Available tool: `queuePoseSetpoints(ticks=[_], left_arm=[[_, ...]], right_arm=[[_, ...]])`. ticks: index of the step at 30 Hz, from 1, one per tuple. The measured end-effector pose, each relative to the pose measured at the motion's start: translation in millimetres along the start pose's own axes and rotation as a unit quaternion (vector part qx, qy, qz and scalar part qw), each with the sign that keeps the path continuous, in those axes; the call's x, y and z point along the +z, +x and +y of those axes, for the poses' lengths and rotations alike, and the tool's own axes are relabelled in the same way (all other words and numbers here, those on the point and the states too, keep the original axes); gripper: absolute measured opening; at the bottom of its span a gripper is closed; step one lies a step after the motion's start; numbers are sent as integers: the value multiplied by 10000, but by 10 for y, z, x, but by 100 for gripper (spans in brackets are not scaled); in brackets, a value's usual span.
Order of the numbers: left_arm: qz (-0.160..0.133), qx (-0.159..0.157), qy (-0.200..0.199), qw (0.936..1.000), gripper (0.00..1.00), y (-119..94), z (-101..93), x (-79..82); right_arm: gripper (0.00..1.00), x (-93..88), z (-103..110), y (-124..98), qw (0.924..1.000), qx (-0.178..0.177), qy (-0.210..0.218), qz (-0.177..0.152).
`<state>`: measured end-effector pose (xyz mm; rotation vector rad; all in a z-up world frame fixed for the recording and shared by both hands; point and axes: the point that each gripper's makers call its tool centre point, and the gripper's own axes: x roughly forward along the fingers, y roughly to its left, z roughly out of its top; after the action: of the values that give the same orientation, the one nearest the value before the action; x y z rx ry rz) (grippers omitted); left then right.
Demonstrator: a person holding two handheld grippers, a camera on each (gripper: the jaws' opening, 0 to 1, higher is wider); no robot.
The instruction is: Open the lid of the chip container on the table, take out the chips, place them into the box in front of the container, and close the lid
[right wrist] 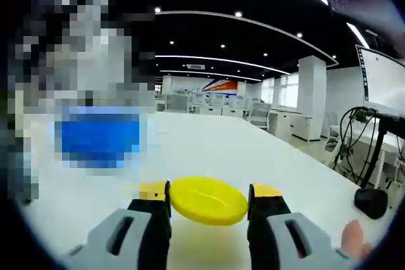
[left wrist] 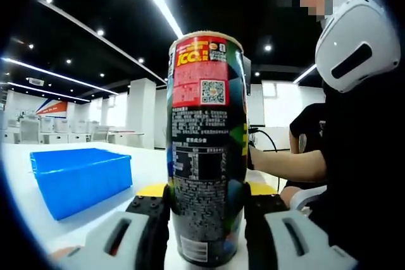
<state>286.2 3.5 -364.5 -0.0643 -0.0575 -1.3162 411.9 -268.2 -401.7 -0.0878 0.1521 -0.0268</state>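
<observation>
In the left gripper view a tall dark chip container [left wrist: 206,150] with a red label stands upright on the white table, and my left gripper [left wrist: 206,210] is shut on its lower body. Its top rim shows no lid. A blue box [left wrist: 79,178] sits on the table to the left of the container. In the right gripper view my right gripper [right wrist: 209,207] is shut on a round yellow lid [right wrist: 207,200], held flat above the white table [right wrist: 253,150]. The blue box there lies behind a mosaic patch at the left.
A person in dark clothes sits at the right of the left gripper view, forearm [left wrist: 285,164] resting on the table. In the right gripper view a black round object [right wrist: 371,202] and cables [right wrist: 361,137] lie at the table's right edge. Office desks stand far behind.
</observation>
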Motion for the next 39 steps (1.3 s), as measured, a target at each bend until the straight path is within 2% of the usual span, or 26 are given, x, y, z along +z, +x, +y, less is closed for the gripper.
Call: queuePoseSetpoints(ticks=[11, 18, 29, 39], left_arm=[[15, 2, 4, 10000, 47, 4, -3, -6], [24, 4, 11, 10000, 47, 4, -1, -12], [38, 13, 37, 10000, 47, 1, 5, -22], [40, 8, 48, 10000, 47, 3, 11, -28]], right_arm=[[42, -196, -14, 53, 9997, -29, -102, 223], [42, -224, 41, 65, 9996, 84, -124, 256], [42, -312, 45, 82, 9988, 60, -196, 435], [43, -316, 76, 81, 9986, 109, -253, 441]])
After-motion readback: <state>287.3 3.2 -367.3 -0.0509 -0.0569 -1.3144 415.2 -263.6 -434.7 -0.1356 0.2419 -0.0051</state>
